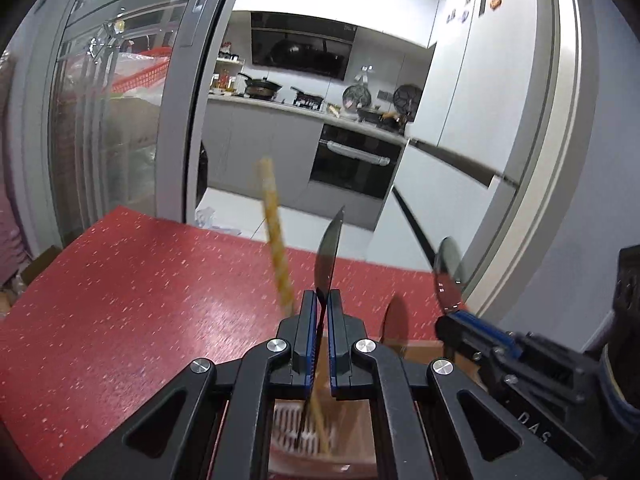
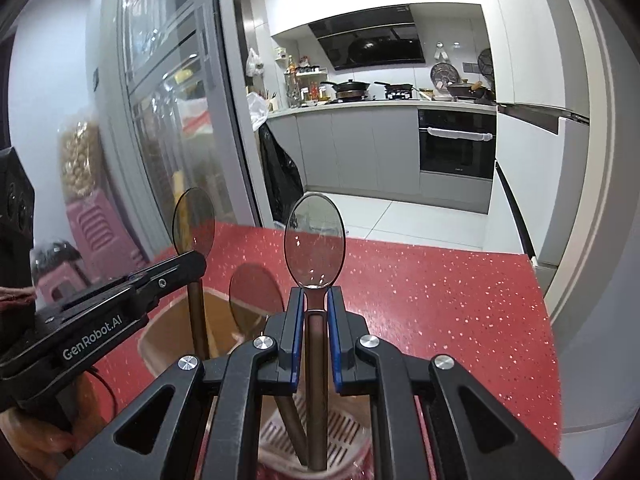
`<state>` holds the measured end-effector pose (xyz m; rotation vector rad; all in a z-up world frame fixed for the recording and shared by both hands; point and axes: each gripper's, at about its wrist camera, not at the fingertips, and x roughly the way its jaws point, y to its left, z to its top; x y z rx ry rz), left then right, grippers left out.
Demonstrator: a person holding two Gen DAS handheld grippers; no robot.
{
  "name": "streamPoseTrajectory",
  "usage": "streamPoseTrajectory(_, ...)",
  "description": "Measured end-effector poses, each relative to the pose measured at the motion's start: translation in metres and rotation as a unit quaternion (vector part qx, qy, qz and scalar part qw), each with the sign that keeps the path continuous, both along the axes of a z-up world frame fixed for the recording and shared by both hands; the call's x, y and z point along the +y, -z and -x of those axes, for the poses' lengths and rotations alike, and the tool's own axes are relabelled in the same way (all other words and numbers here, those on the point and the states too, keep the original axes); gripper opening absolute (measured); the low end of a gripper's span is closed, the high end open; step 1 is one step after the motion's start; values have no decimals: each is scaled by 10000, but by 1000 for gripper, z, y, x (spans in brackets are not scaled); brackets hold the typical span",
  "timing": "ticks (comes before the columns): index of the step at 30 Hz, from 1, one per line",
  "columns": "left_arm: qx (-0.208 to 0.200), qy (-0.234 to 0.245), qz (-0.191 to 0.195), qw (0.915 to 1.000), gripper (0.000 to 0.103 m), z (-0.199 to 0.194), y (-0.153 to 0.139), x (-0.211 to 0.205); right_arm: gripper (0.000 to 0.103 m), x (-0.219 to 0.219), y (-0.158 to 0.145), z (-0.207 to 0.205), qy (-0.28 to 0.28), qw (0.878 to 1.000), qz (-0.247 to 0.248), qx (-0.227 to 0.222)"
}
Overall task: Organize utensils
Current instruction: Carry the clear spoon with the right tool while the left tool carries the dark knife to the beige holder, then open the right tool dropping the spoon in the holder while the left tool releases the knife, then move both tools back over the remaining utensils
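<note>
Left tool is clamping one spoon; right tool is clamping another spoon. I am holding both over the holder on the red desk; release is pending.

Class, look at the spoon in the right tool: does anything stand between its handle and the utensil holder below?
Nothing visible blocks it. The spoon in the right tool already has its handle down inside the holder, close beside another brown handle standing there.

Chopsticks are motion-blurred; utensil holder is cut off below.
</note>
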<state>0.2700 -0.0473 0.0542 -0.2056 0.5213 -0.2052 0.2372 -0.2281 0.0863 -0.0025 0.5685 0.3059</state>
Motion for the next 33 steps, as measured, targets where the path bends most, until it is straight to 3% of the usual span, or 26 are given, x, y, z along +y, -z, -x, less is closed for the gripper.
streamPoseTrajectory(7, 418, -132, -197, 9988, 30, 9, 4, 5, 14, 6, 3, 2, -172, 9994, 180, 260)
streamPoseTrajectory(9, 446, -112, -238, 9987, 30, 14, 1, 7, 24, 8, -1, 1, -159, 9990, 221, 340)
streamPoseTrajectory(11, 482, -89, -319, 9983, 30, 19, -2, 7, 44, 5, -6, 6, -110, 9992, 190, 323)
streamPoseTrajectory(15, 597, -58, -417, 9973, 30, 32, -7, 10, 46, 0, -18, 23, -66, 9995, 17, 322)
streamPoseTrajectory(19, 735, -40, -476, 9962, 30, 48, -11, 16, 58, -7, -22, 49, 29, 9990, -156, 414)
streamPoseTrajectory(33, 1205, -13, -954, 9881, 31, 113, 2, 27, 63, -28, 7, 115, 434, 9859, -708, 1451)
